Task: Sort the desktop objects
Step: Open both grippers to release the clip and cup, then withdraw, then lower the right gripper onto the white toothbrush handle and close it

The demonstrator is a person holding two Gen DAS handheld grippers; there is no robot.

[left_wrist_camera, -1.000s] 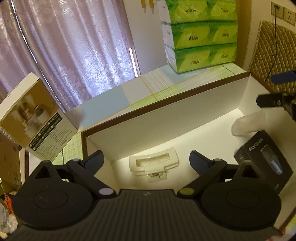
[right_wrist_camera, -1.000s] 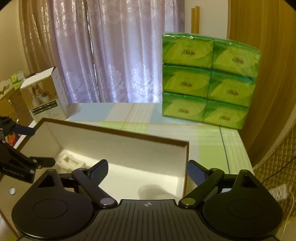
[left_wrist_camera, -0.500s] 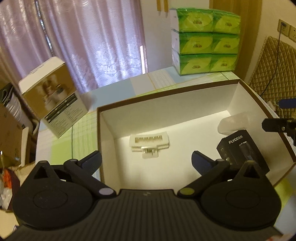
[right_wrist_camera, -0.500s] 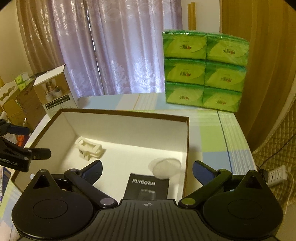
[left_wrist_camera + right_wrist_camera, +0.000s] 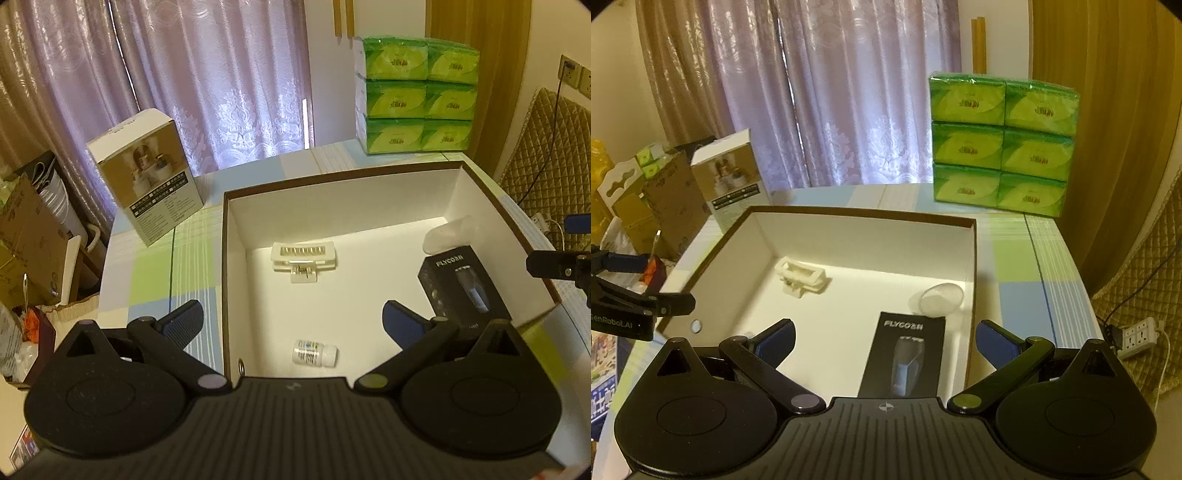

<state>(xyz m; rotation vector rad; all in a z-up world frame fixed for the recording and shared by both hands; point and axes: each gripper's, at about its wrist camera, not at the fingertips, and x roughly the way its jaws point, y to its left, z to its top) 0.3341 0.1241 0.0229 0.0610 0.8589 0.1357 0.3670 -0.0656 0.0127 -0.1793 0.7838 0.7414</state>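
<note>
After drawing back and up from the open box (image 5: 332, 206), hovered with left gripper (image 5: 291, 317) and right gripper (image 5: 885, 332) spread and empty, clip (image 5: 303, 254), shaver pack (image 5: 461, 288), cup (image 5: 448, 234) and small bottle (image 5: 314, 352) lying inside, sorting seemingly near done

Lived-in room of home, likely bedroom or spare room. Mauve patterned curtains (image 5: 827, 96) across window behind desk (image 5: 1027, 258); desk covered in pastel checked cloth. Six-pack of green tissue packets (image 5: 1003, 142) stacked at far edge. Quilted gold padding (image 5: 546, 155) at right, wall sockets (image 5: 576, 72) above it. Power strip (image 5: 1137, 336) on floor. Cardboard cartons (image 5: 26, 243) and household clutter piled at left. Retail product box (image 5: 144, 173) standing on desk.
</note>
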